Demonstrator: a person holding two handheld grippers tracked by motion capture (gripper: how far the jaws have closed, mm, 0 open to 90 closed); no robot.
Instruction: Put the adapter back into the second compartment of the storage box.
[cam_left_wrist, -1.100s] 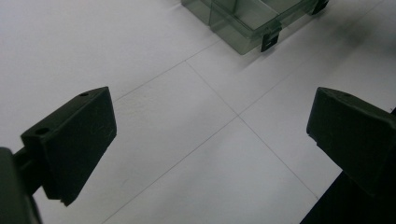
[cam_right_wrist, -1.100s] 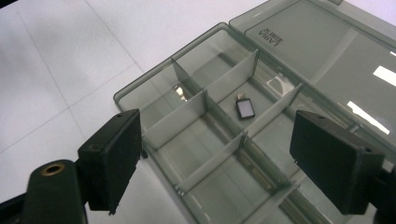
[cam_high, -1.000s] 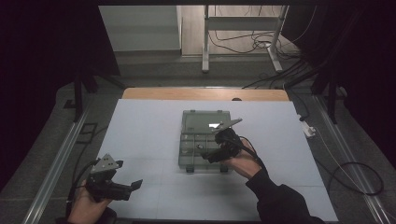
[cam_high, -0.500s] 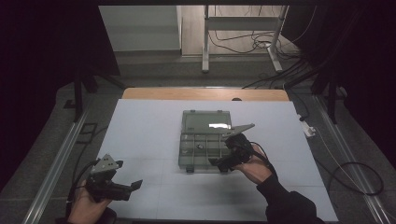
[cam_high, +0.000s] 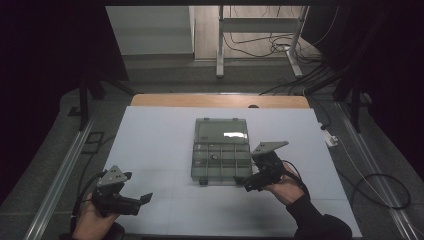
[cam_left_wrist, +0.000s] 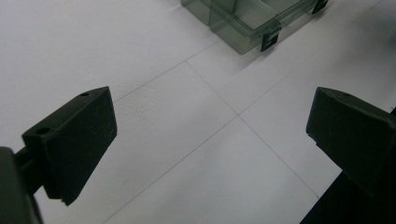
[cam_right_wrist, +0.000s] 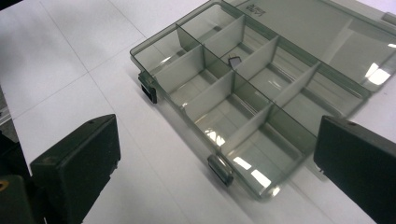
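Note:
An open, clear grey compartment box (cam_high: 200, 165) lies in the middle of the white table, its lid (cam_high: 222, 131) laid flat behind it. One small dark piece (cam_high: 214, 156) sits in a middle compartment; the right gripper view shows this piece (cam_right_wrist: 233, 59) too. My right gripper (cam_high: 244, 183) hovers at the box's near right corner, open; its jaws have just been opening and nothing is between them. In its own view the box (cam_right_wrist: 219, 93) lies ahead of the jaws. My left gripper (cam_high: 145, 199) rests open at the near left, with bare table between its jaws (cam_left_wrist: 210, 126).
Two black latches (cam_right_wrist: 220, 169) stick out from the box's near wall. A wooden table edge (cam_high: 220, 101) runs along the back. Cables (cam_high: 380, 190) trail on the floor to the right. A small white object (cam_high: 330, 137) lies at the table's right edge.
My right gripper has drawn back from over the box toward the near right, ending beside the box's corner. The left gripper has stayed put.

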